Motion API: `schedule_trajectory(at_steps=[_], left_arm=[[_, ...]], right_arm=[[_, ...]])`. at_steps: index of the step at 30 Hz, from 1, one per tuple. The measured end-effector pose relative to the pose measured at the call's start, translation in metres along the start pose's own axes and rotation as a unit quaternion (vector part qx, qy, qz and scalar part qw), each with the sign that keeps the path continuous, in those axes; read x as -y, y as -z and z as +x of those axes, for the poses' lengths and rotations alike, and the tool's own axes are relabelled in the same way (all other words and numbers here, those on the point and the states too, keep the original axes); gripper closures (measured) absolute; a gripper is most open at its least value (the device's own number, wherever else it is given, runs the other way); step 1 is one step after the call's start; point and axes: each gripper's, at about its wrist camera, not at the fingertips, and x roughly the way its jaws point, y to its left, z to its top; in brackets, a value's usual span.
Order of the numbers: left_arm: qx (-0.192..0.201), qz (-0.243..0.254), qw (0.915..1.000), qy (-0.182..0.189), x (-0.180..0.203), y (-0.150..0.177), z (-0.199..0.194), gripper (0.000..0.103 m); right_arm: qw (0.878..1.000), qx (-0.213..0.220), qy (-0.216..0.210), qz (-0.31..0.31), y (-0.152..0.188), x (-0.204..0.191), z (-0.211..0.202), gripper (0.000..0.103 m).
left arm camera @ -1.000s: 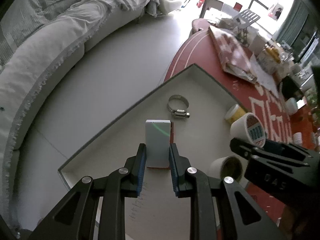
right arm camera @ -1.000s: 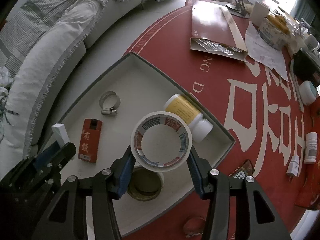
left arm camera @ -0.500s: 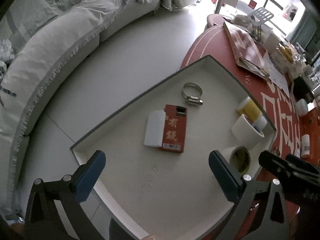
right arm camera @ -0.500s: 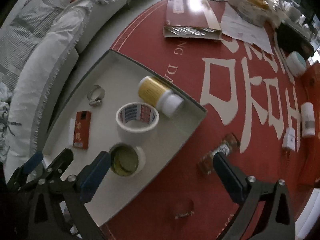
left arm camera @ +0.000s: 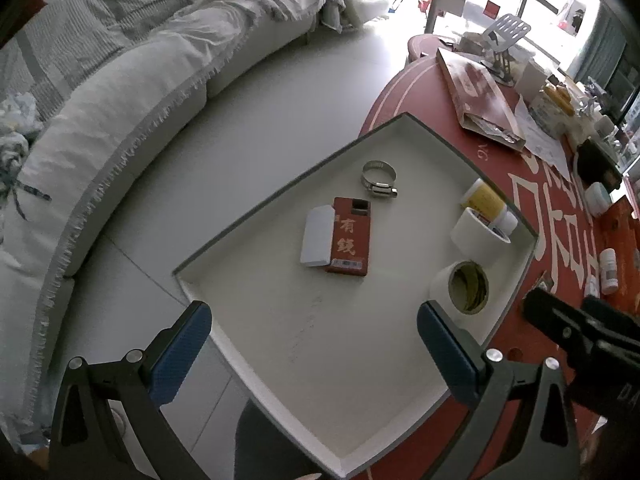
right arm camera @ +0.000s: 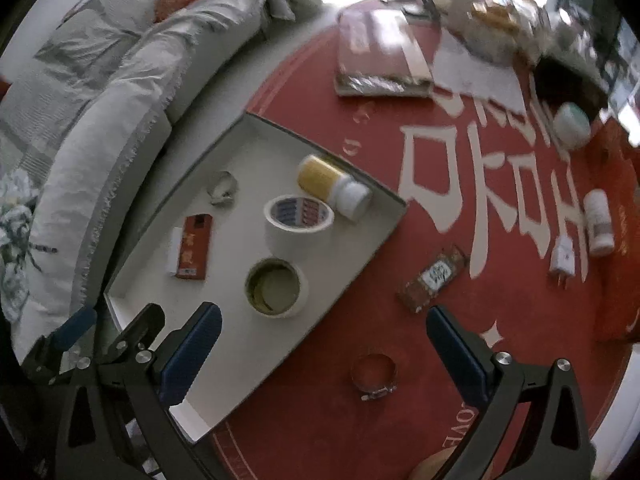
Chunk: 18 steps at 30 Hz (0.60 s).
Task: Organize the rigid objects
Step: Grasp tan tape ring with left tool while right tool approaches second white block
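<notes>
A white tray (left arm camera: 340, 368) (right arm camera: 256, 340) lies at the edge of the red table. In it are a white block (left arm camera: 317, 236) beside a red box (left arm camera: 350, 236), a metal hose clamp (left arm camera: 379, 178), a yellow-labelled bottle (right arm camera: 332, 184) and two tape rolls (right arm camera: 298, 218) (right arm camera: 276, 286). My left gripper (left arm camera: 314, 346) hangs open above the tray's near end, nothing between its fingers. My right gripper (right arm camera: 324, 350) is open over the tray's right rim. On the cloth lie a second hose clamp (right arm camera: 373, 376), a brown packet (right arm camera: 434, 278), a plug (right arm camera: 564, 258) and a white bottle (right arm camera: 598, 220).
A grey sofa (left arm camera: 104, 128) curves along the left past a strip of floor. The far table holds a brown carton (right arm camera: 380, 56), papers, a metal stand (left arm camera: 506, 40), a dark case and a pale round jar (right arm camera: 572, 126).
Both grippers opened wide and rose. The left let go of the white block, which now lies beside the red box. The right released the printed tape roll, now standing in the tray.
</notes>
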Motion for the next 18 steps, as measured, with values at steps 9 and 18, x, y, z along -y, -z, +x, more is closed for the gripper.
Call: schedule_trajectory(at_steps=[9, 18], left_arm=[[-0.016, -0.007, 0.9997, 0.015, -0.014, 0.028, -0.016, 0.0], [-0.028, 0.093, 0.9938, 0.055, 0.046, 0.075, -0.042, 0.0]], right_arm=[[0.996, -0.06, -0.063, -0.008, 0.024, -0.008, -0.002, 0.0], [0.989, -0.089, -0.074, 0.087, 0.102, 0.078, -0.021, 0.0]])
